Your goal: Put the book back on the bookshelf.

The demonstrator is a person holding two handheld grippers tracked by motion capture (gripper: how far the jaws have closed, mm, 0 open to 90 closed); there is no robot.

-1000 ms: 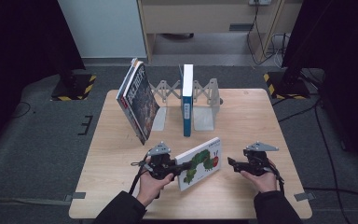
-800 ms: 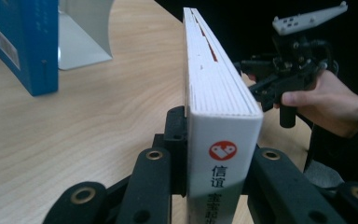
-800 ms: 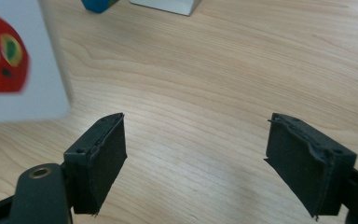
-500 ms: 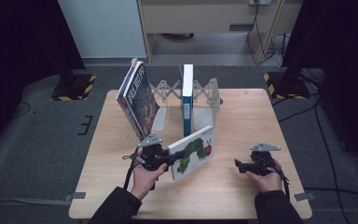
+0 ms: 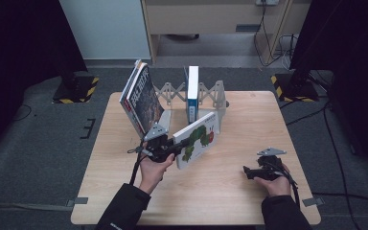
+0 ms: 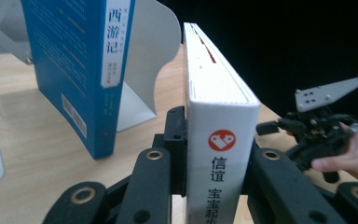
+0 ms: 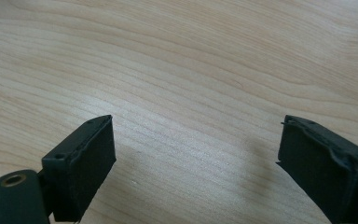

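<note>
Light wooden table (image 5: 230, 191); grey folding book rack (image 5: 211, 93) at far edge. White caterpillar-cover picture book (image 5: 196, 139) raised, tilted, long axis toward rack, pinched in left gripper (image 5: 170, 147). Right gripper (image 7: 196, 158) spread, empty, jaws just opening, well apart.

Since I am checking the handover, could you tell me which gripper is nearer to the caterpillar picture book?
Left. The left gripper is clamped on the caterpillar picture book, holding it tilted off the table; the right gripper, jaws open, sits well apart to its right.
</note>
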